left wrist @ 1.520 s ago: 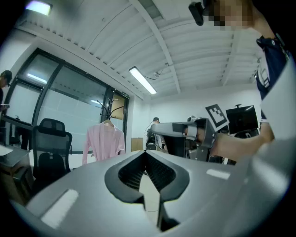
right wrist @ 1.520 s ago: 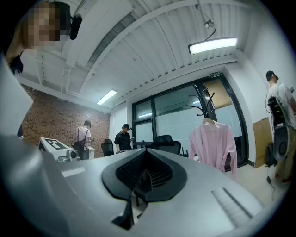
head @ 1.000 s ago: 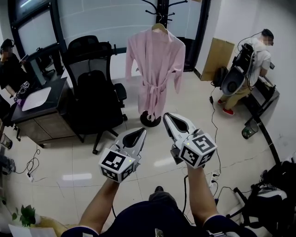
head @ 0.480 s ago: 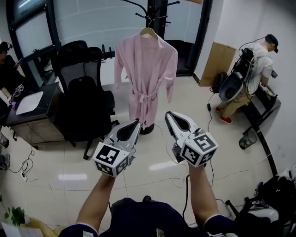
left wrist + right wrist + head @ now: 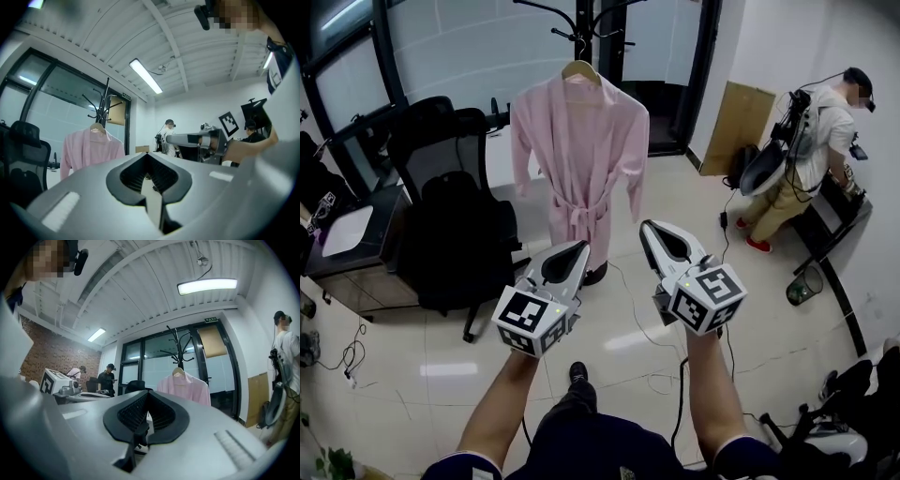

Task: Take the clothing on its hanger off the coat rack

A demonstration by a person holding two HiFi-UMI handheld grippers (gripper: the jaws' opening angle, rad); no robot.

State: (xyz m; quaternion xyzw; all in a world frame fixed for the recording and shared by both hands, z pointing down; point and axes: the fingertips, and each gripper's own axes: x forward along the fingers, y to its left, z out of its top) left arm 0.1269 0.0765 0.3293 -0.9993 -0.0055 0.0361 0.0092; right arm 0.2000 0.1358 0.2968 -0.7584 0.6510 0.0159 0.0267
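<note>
Head view shows the pink bathrobe point(image 5: 579, 141), on its hanger point(image 5: 579, 67) on the far coat rack point(image 5: 581, 21), nearer than a second ago, yet left gripper point(image 5: 582, 246) and right gripper point(image 5: 646, 226), both clenched empty, sit well short: approach only.

The coat rack point(image 5: 581, 21) is cut off by the far top edge of the head view. Its foot is mostly hidden behind the pink robe's point(image 5: 581, 150) hem and my left gripper point(image 5: 580, 247). The robe's collar covers most of the wooden hanger point(image 5: 579, 67). The left edge cuts off the bench point(image 5: 356, 277).
</note>
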